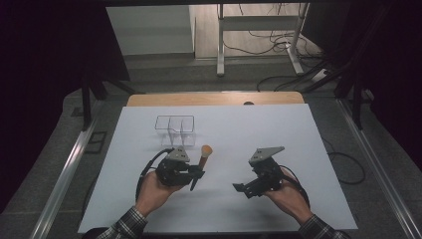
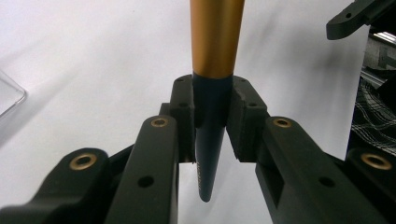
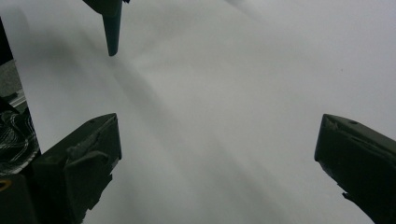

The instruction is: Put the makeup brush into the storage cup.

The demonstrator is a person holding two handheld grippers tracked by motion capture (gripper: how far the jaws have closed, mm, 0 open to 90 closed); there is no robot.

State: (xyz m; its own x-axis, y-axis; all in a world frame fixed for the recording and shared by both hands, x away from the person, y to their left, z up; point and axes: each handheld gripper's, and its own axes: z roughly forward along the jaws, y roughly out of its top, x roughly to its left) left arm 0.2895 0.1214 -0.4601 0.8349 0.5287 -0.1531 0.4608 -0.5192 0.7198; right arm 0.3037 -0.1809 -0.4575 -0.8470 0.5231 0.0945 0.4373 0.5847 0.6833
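A makeup brush (image 1: 201, 162) with a tan bristle head, gold ferrule and dark blue tapered handle stands nearly upright just above the white table sheet (image 1: 268, 129). My left gripper (image 1: 198, 174) is shut on its handle. In the left gripper view the pads pinch the blue handle (image 2: 210, 140) just below the ferrule. My right gripper (image 1: 242, 190) hovers open to the right, nothing between its jaws. In the right gripper view, my right gripper (image 3: 219, 140) faces bare sheet, and the brush's pointed handle tip (image 3: 112, 28) shows at top left.
A clear plastic box (image 1: 174, 130) with compartments stands on the sheet just behind the left gripper; its corner (image 2: 9, 93) appears at the left. A wooden table edge (image 1: 214, 98) runs along the back. Desk legs and cables lie on the floor beyond.
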